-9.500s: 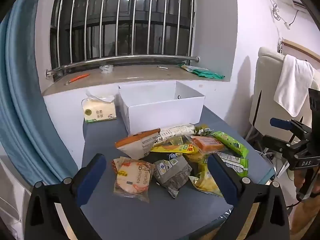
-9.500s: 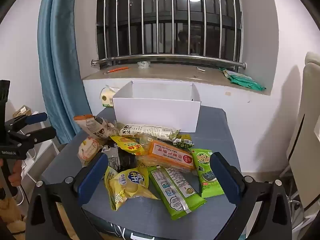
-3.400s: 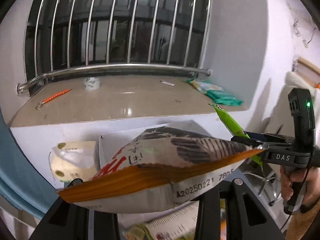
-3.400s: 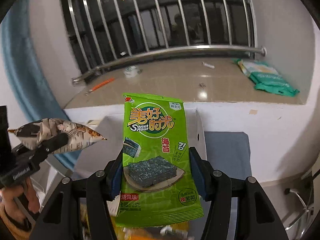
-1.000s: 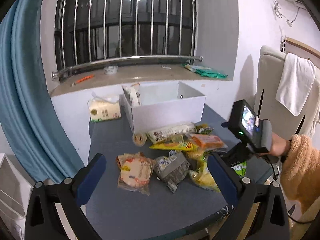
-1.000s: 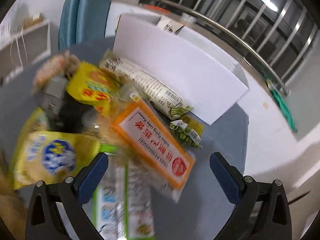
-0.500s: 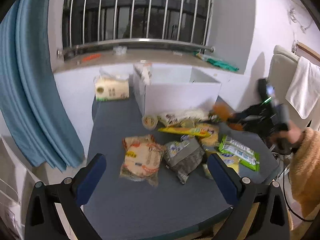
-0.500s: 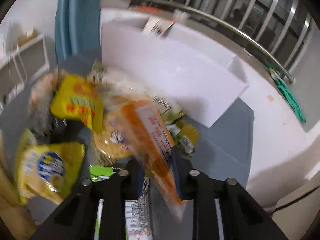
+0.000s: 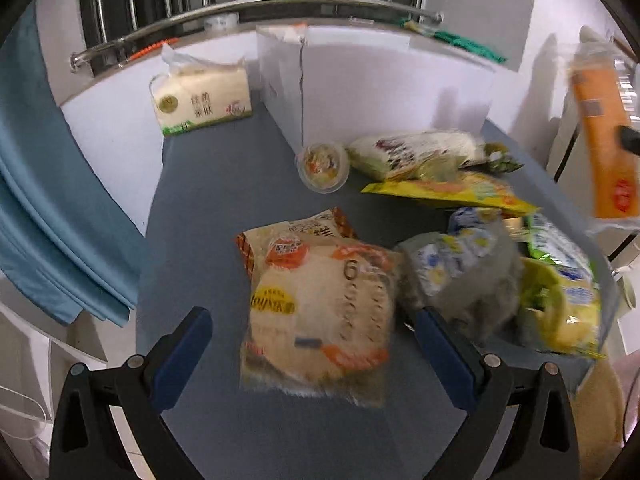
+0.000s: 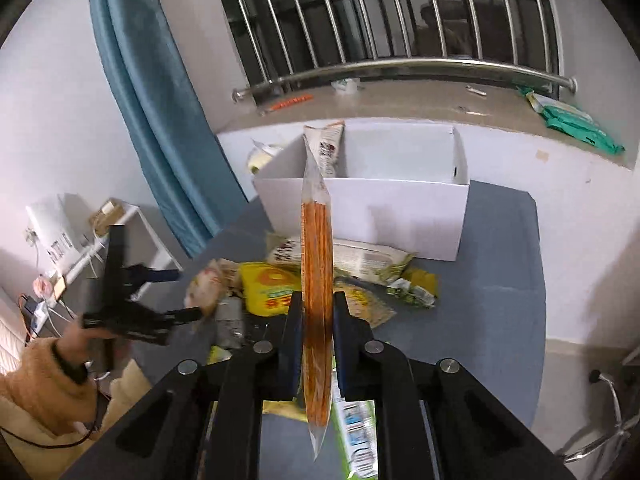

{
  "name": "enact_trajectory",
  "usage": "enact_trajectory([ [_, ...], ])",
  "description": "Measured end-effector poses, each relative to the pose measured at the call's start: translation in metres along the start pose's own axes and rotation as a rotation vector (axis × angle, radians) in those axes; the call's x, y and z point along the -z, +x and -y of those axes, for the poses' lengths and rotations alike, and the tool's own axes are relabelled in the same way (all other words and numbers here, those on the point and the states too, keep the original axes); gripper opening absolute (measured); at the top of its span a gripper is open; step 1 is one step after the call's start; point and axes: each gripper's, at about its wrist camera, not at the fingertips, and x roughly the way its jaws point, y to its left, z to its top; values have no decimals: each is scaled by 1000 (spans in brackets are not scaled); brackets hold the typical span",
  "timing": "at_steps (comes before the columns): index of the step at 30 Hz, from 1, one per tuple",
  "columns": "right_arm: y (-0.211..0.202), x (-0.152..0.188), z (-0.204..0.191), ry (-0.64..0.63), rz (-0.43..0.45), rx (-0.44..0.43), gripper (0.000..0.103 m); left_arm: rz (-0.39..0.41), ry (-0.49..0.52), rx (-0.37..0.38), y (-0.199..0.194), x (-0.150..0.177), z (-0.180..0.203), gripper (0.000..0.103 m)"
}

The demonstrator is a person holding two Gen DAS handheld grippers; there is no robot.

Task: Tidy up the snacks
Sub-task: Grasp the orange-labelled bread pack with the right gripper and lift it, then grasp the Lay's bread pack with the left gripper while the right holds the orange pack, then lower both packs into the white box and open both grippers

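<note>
right tool [image 10: 317, 322]: pinching orange packet [image 10: 316, 264] | left tool [image 9: 310, 344]: spread, above blurred, probably bread pack [image 9: 320, 312]

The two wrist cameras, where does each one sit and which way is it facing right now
Left wrist: on the left hand-held gripper, angled down at the grey table; its open blue fingers straddle a round-cake packet.
Right wrist: on the right hand-held gripper, shut on an orange packet, facing the white box; a sleeve shows.
Shared: box, orange packet, snack pile.
</note>
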Motion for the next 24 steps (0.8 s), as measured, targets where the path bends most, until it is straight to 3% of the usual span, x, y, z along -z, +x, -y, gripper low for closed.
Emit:
enact_trajectory([
  [2,-3,5,-3,24,2,-17,13,-14,-4,-1,9,-1,-3,102],
  [4,-4,8,-4,39,1,-21,13,-24,-12,31,13,-1,-7,77],
  [10,-14,15,-1,93,38,-30,13,34,-48,56,-11,2,-16,77],
  [14,-17,6,3,124,77,-38,13,155,-90,104,-52,-14,-23,77],
  [19,-13,-29,16,156,114,-16,13,331,-125,198,-93,-68,-22,77],
  [24,7,-91,40,165,126,39,13,406,-108,243,-95,-150,-4,77],
])
